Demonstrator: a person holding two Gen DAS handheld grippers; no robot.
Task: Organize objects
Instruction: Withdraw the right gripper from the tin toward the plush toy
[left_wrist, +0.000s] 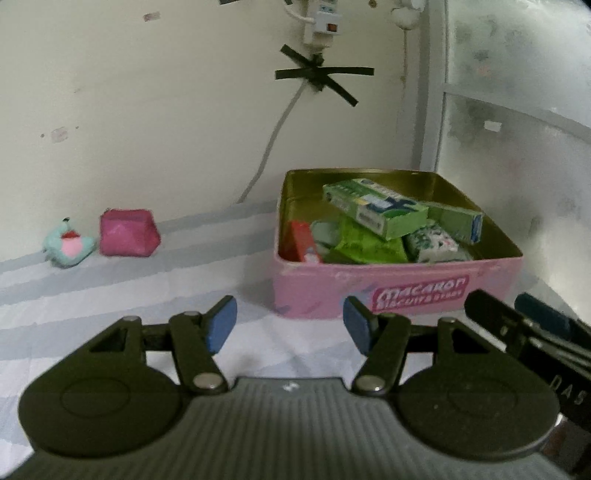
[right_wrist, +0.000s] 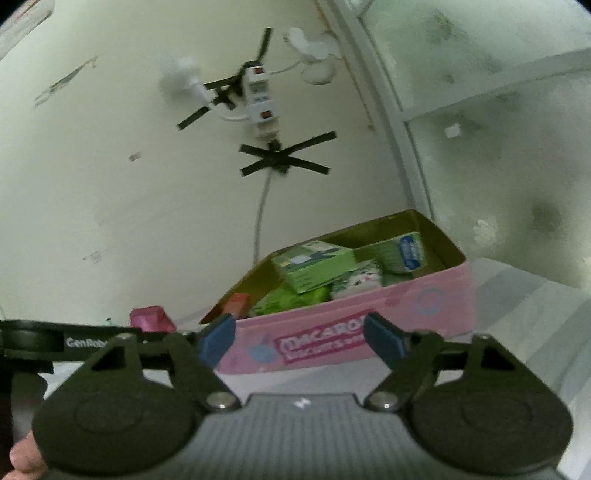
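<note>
A pink macaron tin stands open on the striped cloth by the corner, holding green boxes, a green packet, a red packet and a patterned tissue pack. Left of it against the wall lie a magenta pouch and a small teal plush toy. My left gripper is open and empty, just short of the tin's near wall. My right gripper is open and empty in front of the same tin; its fingers show at the lower right of the left wrist view.
A white power strip and its cable are taped to the wall with black tape crosses above the tin. A frosted window frame closes the right side. A person's hand shows at the lower left of the right wrist view.
</note>
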